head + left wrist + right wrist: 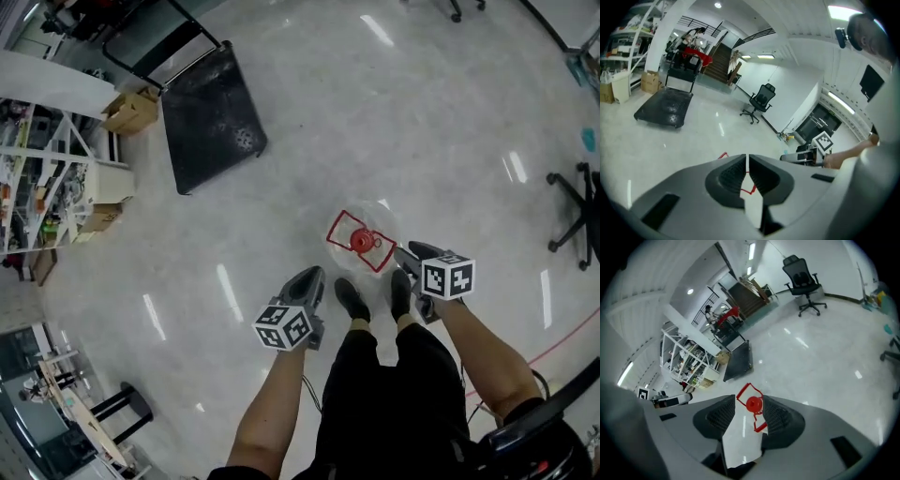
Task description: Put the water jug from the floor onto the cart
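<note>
Just beyond the right gripper (409, 255), whose jaws are standing apart, the water jug (362, 241) is sitting upright on the floor (394, 122); the left gripper (307, 279), jaws pressed together, is hanging farther away.

Water jug (363, 241): clear body, faint against the pale glossy floor (394, 122); red cap at the centre of the top, inside a red handle frame. Stands upright on the floor.

Cart (211, 117): black flat platform, dark tubular push handle at its far end. Stands on the floor, well apart from the jug, towards the upper left in the head view.
</note>
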`<control>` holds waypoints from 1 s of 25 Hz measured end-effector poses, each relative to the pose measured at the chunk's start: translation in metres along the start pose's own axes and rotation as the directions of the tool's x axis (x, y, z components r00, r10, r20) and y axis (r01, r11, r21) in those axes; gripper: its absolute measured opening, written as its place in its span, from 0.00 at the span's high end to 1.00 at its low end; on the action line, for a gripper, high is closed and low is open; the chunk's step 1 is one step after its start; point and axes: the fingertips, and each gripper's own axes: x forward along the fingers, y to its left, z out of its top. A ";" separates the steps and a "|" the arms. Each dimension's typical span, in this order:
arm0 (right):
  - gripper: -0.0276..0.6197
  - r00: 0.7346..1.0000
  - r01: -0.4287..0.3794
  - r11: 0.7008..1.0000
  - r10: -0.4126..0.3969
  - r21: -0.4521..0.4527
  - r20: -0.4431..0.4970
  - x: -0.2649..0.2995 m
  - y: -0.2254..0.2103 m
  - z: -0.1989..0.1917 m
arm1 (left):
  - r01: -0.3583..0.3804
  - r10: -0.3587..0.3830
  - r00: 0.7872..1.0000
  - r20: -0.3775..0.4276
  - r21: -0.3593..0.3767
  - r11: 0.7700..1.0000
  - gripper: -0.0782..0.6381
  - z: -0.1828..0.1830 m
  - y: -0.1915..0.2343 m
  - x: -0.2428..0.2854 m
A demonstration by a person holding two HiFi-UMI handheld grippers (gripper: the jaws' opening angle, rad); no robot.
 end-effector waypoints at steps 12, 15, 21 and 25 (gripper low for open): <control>0.69 0.992 0.091 0.961 -0.066 0.263 -0.104 0.099 -0.080 -0.084 | -0.050 0.039 0.965 -0.258 -0.035 0.998 0.89 -0.120 0.056 0.056; 0.69 0.993 0.075 0.955 -0.044 0.288 -0.111 0.115 -0.083 -0.094 | -0.047 0.032 0.956 -0.293 -0.046 0.998 0.89 -0.138 0.059 0.057; 0.70 0.986 0.078 0.946 -0.026 0.313 -0.165 0.135 -0.080 -0.111 | -0.027 0.017 0.951 -0.307 -0.030 0.999 0.89 -0.142 0.062 0.048; 0.79 0.988 0.052 0.928 0.004 0.370 -0.151 0.138 -0.075 -0.108 | -0.012 0.001 0.961 -0.278 -0.039 0.999 0.89 -0.129 0.063 0.043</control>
